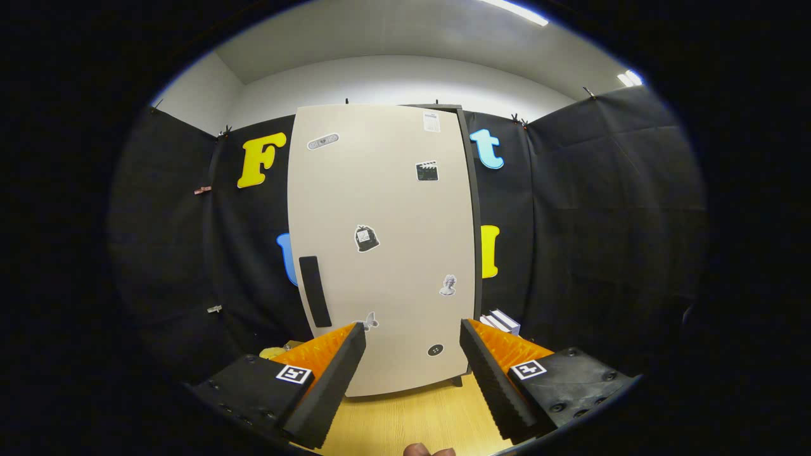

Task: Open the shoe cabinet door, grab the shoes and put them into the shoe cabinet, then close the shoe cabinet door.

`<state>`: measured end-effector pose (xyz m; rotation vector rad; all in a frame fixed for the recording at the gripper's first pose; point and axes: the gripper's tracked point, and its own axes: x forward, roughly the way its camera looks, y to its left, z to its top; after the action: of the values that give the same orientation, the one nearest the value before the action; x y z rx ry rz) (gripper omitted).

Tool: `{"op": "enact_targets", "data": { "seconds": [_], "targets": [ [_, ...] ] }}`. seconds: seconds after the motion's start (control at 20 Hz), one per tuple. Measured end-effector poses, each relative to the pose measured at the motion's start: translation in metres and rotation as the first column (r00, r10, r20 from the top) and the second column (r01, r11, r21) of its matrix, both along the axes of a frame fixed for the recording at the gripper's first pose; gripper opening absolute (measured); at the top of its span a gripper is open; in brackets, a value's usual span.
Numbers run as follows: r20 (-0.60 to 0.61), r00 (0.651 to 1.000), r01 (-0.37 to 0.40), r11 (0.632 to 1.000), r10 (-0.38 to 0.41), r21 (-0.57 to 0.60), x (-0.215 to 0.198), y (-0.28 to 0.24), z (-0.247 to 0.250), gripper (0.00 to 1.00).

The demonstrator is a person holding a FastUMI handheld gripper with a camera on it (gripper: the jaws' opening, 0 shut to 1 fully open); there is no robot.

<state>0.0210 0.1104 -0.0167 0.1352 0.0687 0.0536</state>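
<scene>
Two fingers of the gripper (412,354) stand wide apart, holding nothing, above the wooden floor (405,424). Beyond them stands the shoe cabinet (386,253), its beige door (380,209) shut, a dark handle (315,291) near its left edge.

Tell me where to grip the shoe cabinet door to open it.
Grip the dark vertical handle near the left edge of the shoe cabinet door, probably coming straight on from the front. The door looks shut, and the open tongs hang apart from it, right of the handle.
</scene>
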Motion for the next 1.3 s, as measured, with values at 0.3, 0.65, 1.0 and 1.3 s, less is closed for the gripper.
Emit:
{"op": "enact_targets", "data": {
  "seconds": [0.3,0.65,1.0,1.3],
  "targets": [
    [-0.012,1.000,-0.007,1.000,0.007,0.005,-0.0022,0.0018,-0.0044,0.98],
    [-0.015,1.000,-0.010,1.000,0.010,0.006,-0.0026,0.0029,-0.0050,0.98],
    [-0.014,1.000,-0.006,1.000,0.006,0.005,-0.0021,0.0012,-0.0042,0.98],
    [-0.015,1.000,-0.003,1.000,0.003,0.007,-0.0006,-0.0004,-0.0042,0.98]
  ]
}}
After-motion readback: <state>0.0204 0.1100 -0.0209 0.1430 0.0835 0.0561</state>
